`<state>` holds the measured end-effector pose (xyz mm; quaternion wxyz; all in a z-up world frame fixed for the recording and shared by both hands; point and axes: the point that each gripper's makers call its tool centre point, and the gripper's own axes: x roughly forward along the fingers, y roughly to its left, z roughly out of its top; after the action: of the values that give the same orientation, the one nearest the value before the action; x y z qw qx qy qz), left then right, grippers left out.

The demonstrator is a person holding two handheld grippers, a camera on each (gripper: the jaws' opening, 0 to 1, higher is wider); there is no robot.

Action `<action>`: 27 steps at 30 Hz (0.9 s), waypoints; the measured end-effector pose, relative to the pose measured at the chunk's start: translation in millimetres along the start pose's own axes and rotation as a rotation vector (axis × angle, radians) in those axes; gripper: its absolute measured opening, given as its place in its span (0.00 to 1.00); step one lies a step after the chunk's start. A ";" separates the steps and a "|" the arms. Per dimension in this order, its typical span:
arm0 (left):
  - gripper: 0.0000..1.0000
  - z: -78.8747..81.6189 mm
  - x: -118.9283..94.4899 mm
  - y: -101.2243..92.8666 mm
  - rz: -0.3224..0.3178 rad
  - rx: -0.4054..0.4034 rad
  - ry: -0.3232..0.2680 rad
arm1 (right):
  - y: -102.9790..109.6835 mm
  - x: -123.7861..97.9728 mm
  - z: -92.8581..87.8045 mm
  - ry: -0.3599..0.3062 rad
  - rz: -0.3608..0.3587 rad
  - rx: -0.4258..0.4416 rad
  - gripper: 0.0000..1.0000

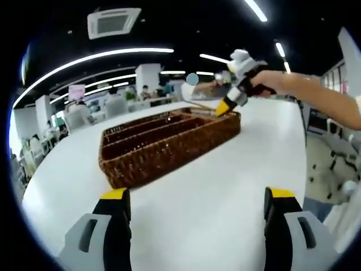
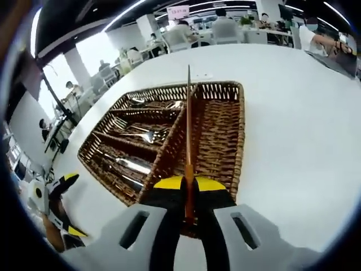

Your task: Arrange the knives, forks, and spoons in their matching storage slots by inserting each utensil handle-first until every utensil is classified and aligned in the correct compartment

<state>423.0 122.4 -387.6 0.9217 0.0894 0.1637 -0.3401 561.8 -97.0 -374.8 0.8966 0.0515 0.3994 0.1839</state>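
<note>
On the white table (image 1: 214, 209), left gripper view: the left gripper (image 1: 194, 217) hovered low over bare tabletop, its fingers (image 1: 115, 203) spread wide and carrying nothing. Woven wicker basket (image 1: 163, 149) sat toward the middle of the table, long and rectangular, split by wicker dividers into lengthwise slots. Right gripper (image 1: 228, 104) was poised over the basket's far end, held by a person's hand (image 1: 265, 82).

Right gripper view: the right gripper (image 2: 188, 195) had its fingers (image 2: 169, 183) pressed together on a utensil (image 2: 188, 135), thin and seen edge-on, with an orange-brown, wood-like handle; it looked like a knife, but the edge-on angle left that uncertain. It ran lengthwise above the basket (image 2: 225, 130), roughly over the divider beside the wide right-hand slot, which looked unfilled. Left-hand slots held shiny metal cutlery (image 2: 135, 164), smooth against the rough brown weave. Left gripper (image 2: 56, 209) showed near the table's edge.

Judgement: the step in hand was lowering this piece into its slot. To do it well, shift sideways off the divider first, keep the piece parallel to the slot walls, lower until it rests on the weave, then let go.
</note>
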 end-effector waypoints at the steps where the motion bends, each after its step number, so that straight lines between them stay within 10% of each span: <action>1: 1.00 -0.4 0.0 -0.1 -0.001 0.000 0.001 | 0.7 0.6 -1.1 0.004 0.001 0.003 0.06; 27: 1.00 -4.8 -8.8 9.1 0.015 -0.020 -0.008 | -19.0 26.1 -1.8 0.173 -0.132 0.089 0.06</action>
<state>421.5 135.8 -388.4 0.9258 0.0799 0.1627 -0.3317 582.0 -105.1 -398.7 0.8658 0.0489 0.4857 0.1101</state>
